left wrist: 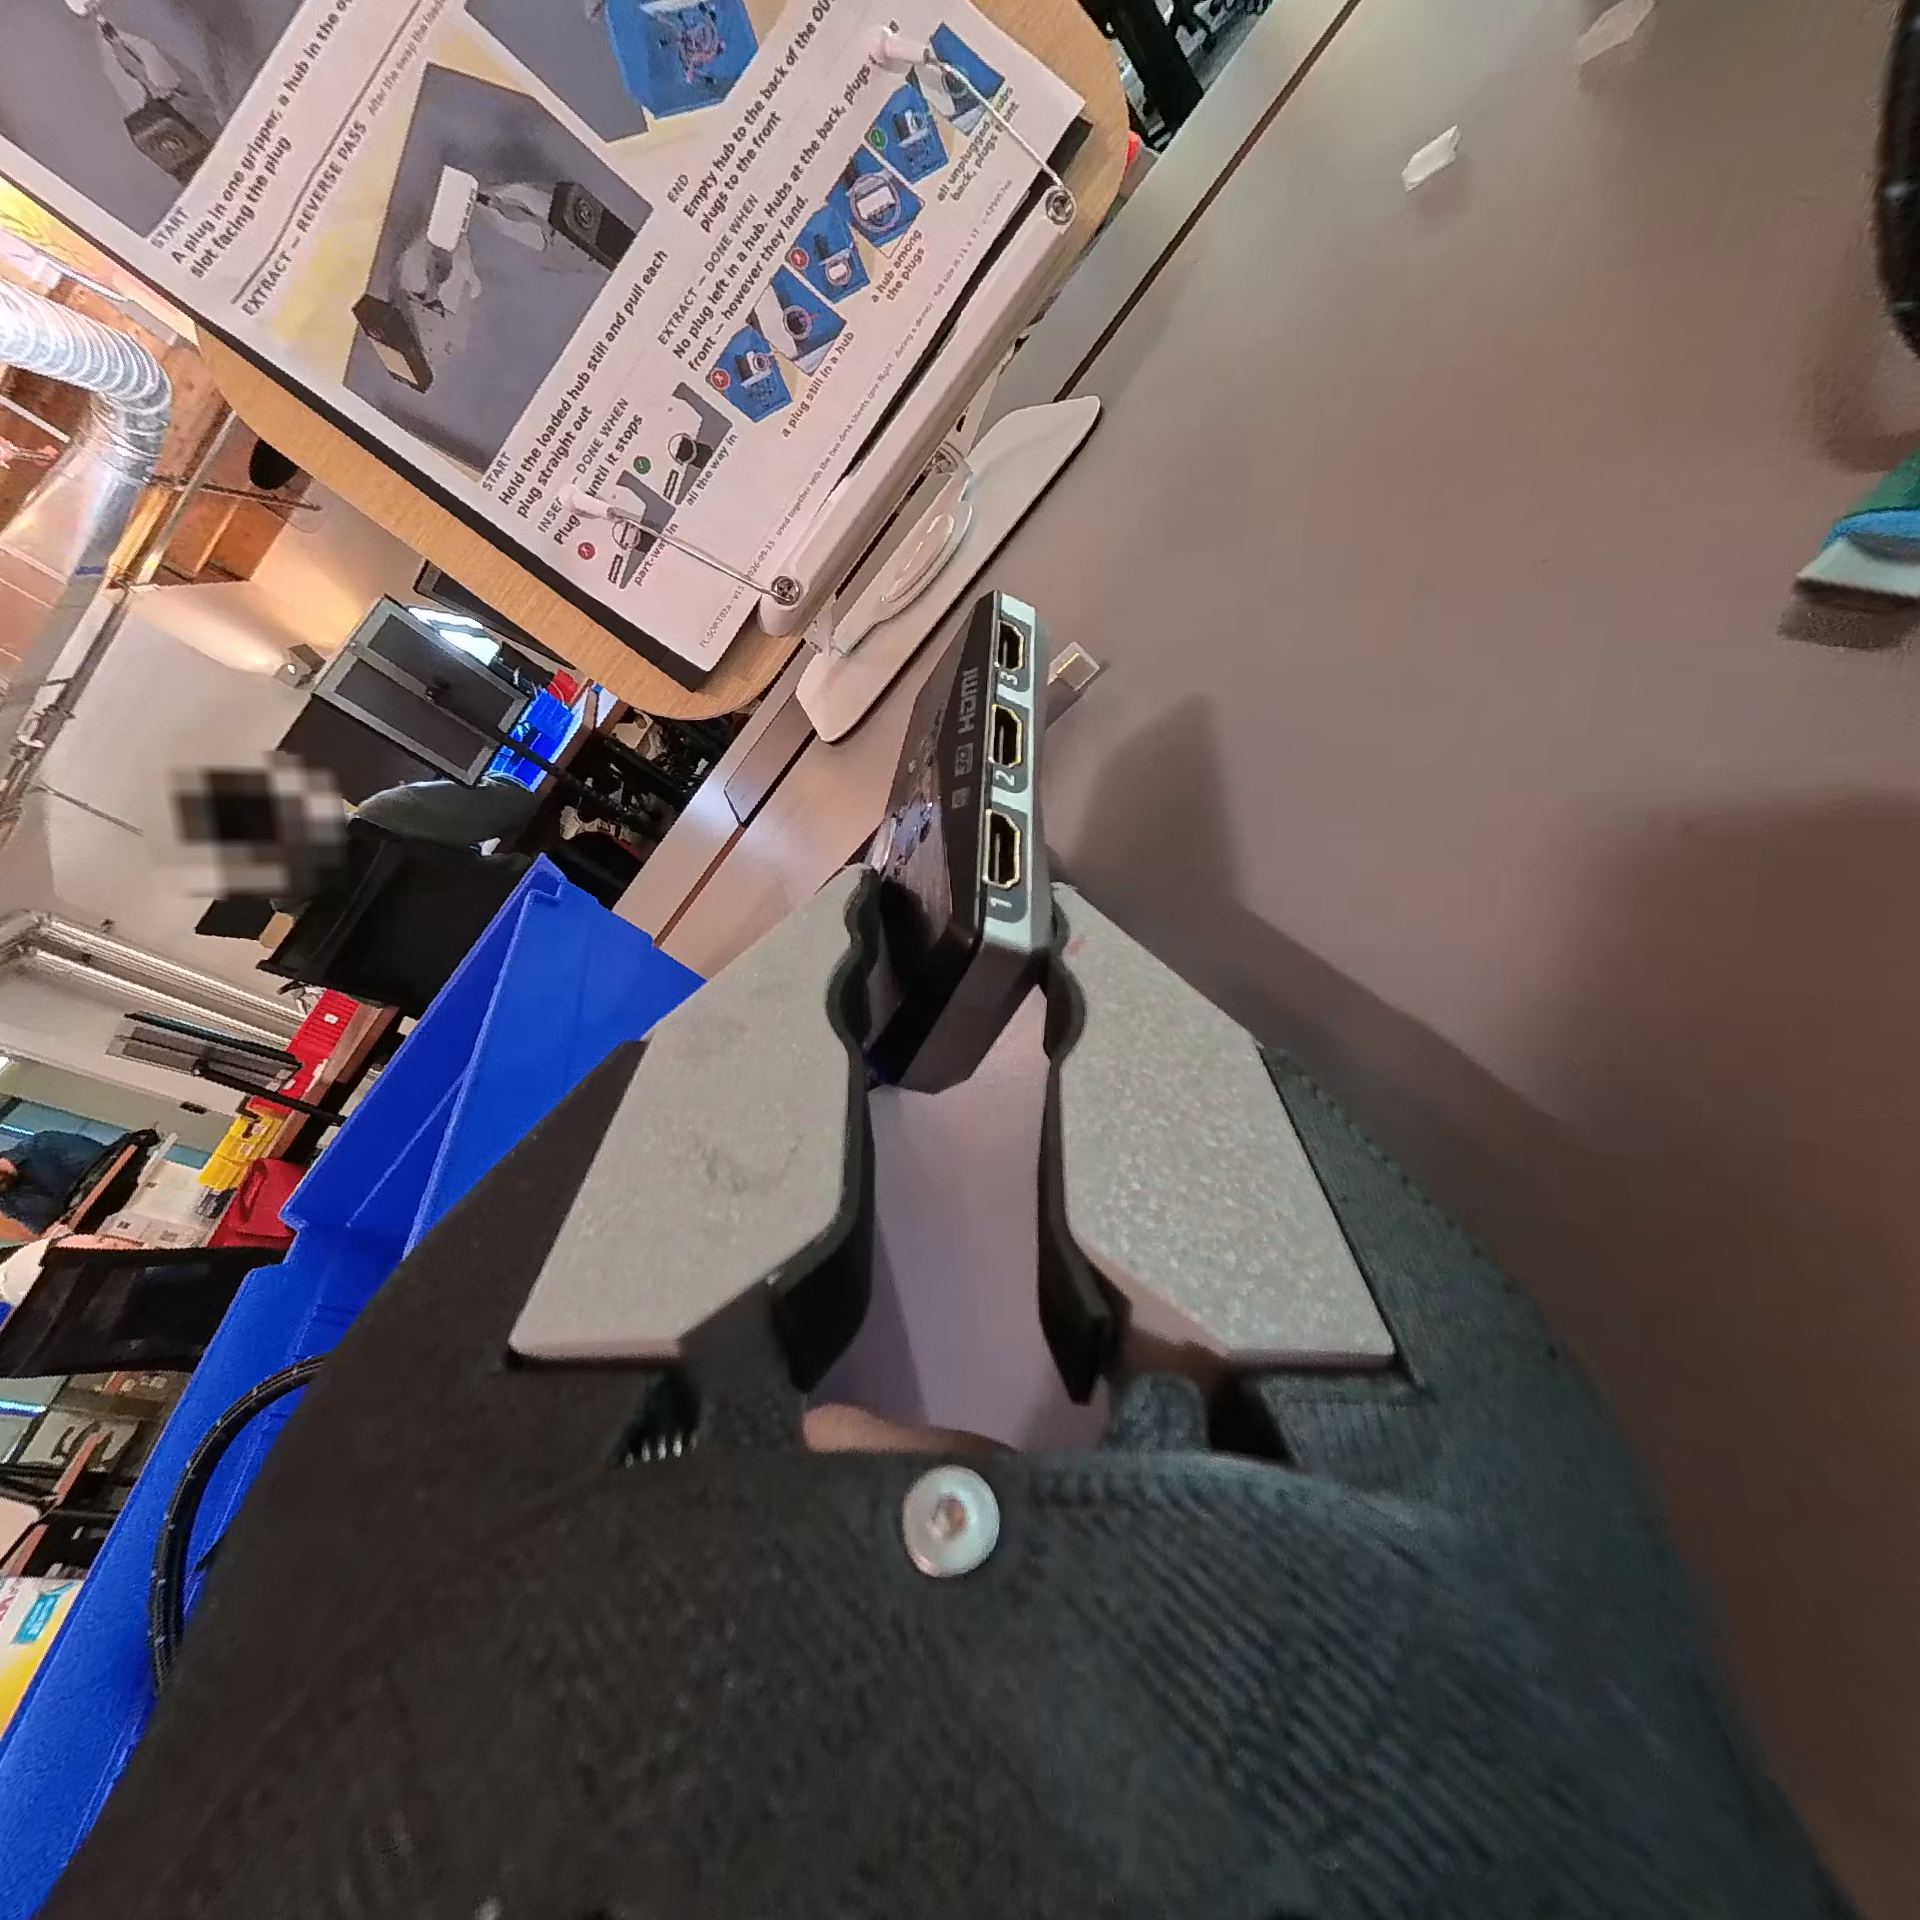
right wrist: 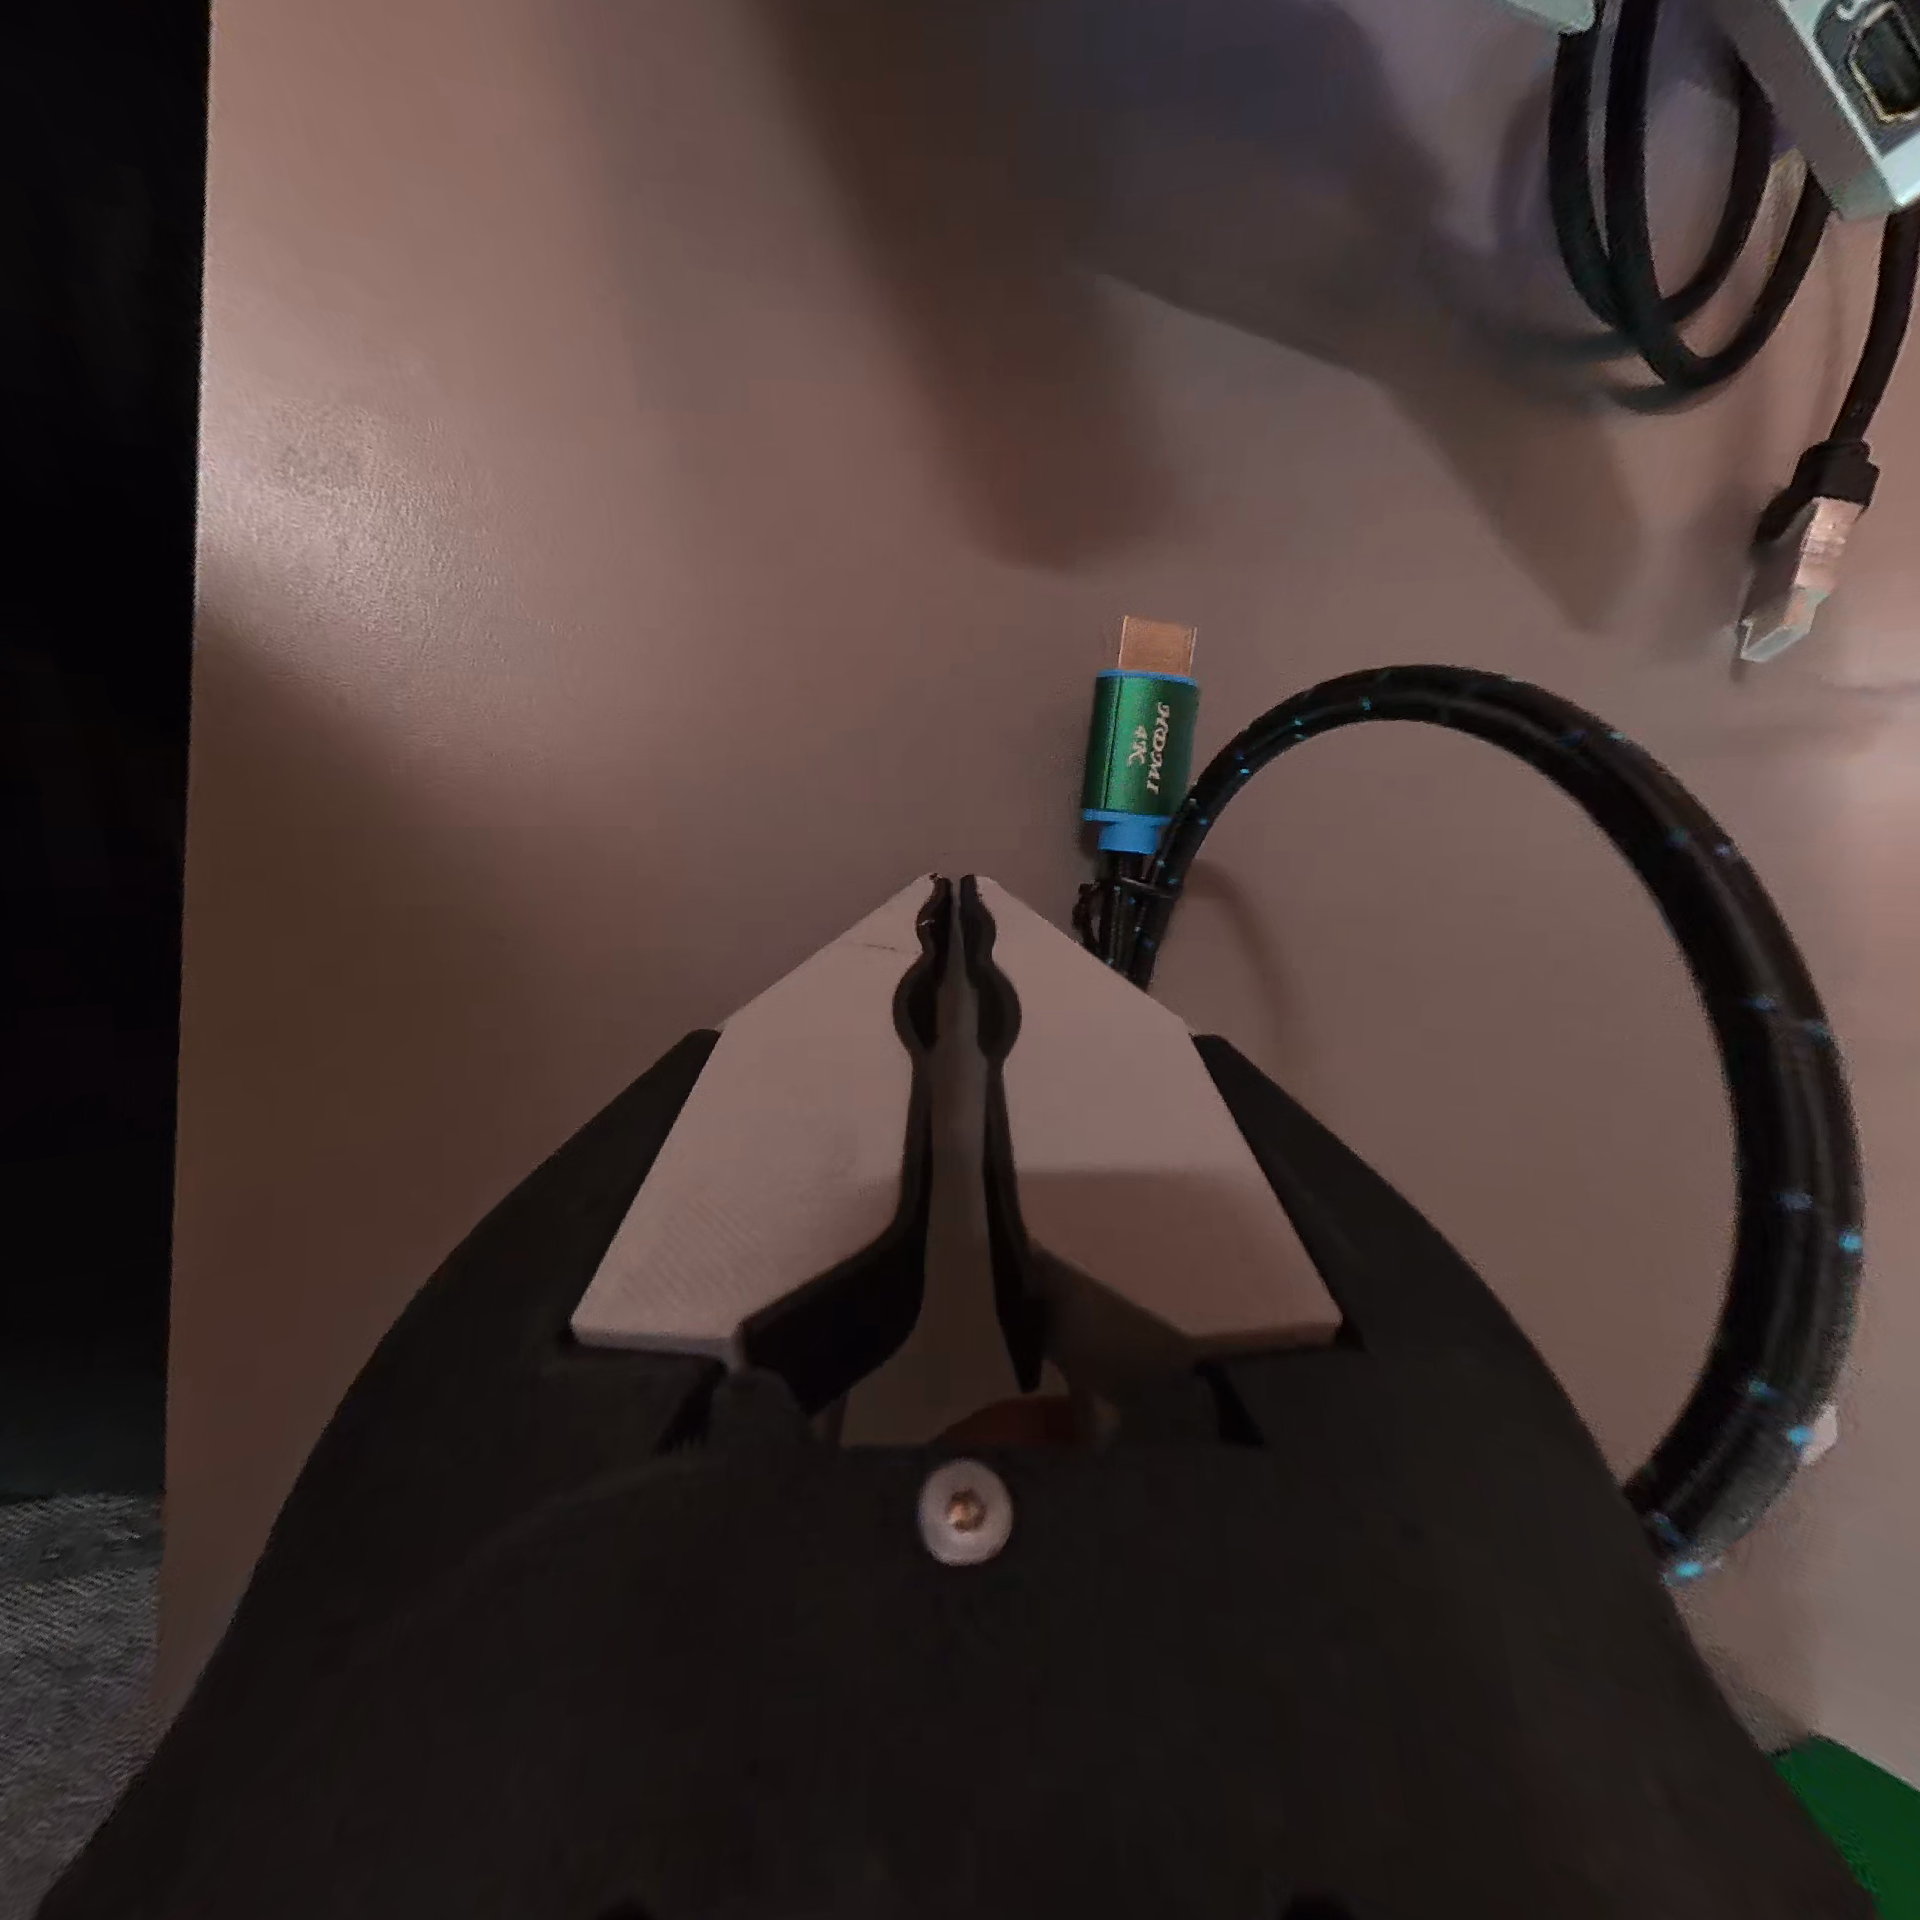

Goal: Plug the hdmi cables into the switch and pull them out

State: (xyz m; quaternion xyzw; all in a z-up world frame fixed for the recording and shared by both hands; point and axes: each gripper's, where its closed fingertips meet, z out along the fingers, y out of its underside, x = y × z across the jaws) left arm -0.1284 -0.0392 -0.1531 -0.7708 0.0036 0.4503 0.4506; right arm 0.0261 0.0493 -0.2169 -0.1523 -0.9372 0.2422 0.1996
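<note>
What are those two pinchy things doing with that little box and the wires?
A person is working two hand-held claws over a brown table. The left claw is clamped on a small black box with three gold sockets, all of them free, and holds it tilted above the table. The right claw is closed on nothing, right beside the green metal plug with a gold tip of a black braided cable with blue flecks lying on the table. No cable is plugged into that box yet.
</note>
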